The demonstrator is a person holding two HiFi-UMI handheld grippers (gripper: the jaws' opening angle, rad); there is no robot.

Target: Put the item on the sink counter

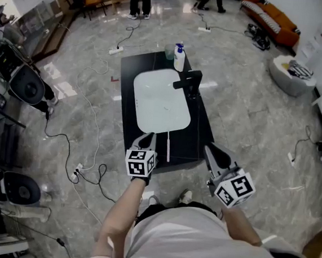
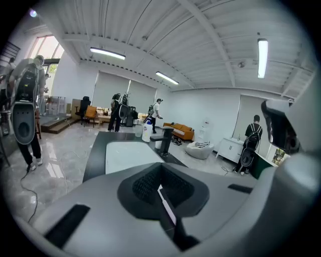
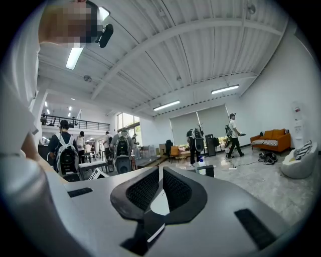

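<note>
**Now both claws closed, thin stick on the counter**

Just right of the left claw, a thin white stick lies flat on the black sink counter. It sits between the two claws, nearer the left one, and runs from the counter's front edge toward the basin. From the head view it looks apart from the claw's tips, though only narrowly. What kind of item it is cannot be told.

The left claw's jaws are pressed together, with their ribbed pads meeting at the tip and nothing pinched between them. The right claw hangs over the counter's near right corner, well to the right of the stick. Its jaws are drawn together too, leaving only a slit through which pale basin shows.

Ahead of both claws lies the white basin, set into the counter. Beyond it, to the right, stands a black faucet. Farther ahead, at the counter's far edge, is a white pump bottle. Cables trail over the marble floor around the counter, and people stand far off beyond it.
</note>
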